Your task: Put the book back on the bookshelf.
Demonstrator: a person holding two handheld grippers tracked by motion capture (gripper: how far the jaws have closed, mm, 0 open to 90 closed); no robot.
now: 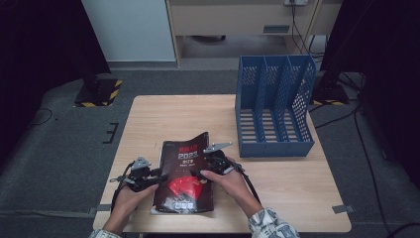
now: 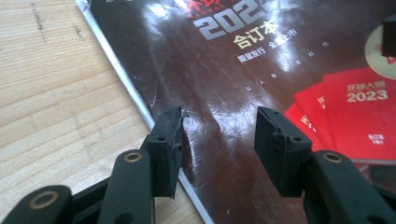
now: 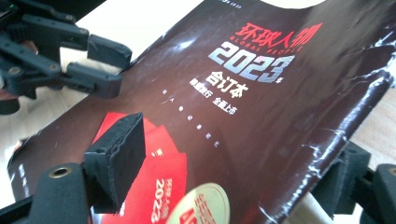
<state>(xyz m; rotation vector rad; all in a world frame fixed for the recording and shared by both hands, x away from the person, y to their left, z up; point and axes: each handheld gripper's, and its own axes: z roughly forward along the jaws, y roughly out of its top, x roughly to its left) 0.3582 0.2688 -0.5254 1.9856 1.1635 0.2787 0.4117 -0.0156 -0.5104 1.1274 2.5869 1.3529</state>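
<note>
- Black jaws of the right gripper (image 3: 224, 186) stood apart astride the magazine's (image 3: 261, 116) worn right edge, one pad over the cover, one under; whether they pressed it, I could not tell.
- Magazine's dark cover read "环球人物", "GLOBAL PEOPLE", "2023" and "合订本"; red booklets pictured on it also bore "2023".
- Left gripper (image 2: 218, 140) stood at the magazine's left edge, jaws partly open over the cover, gripping nothing.
- Magazine lay on the wooden table (image 1: 163, 114), its far end lifted.
- Blue file rack (image 1: 275, 106) stood right of and beyond the magazine.
</note>
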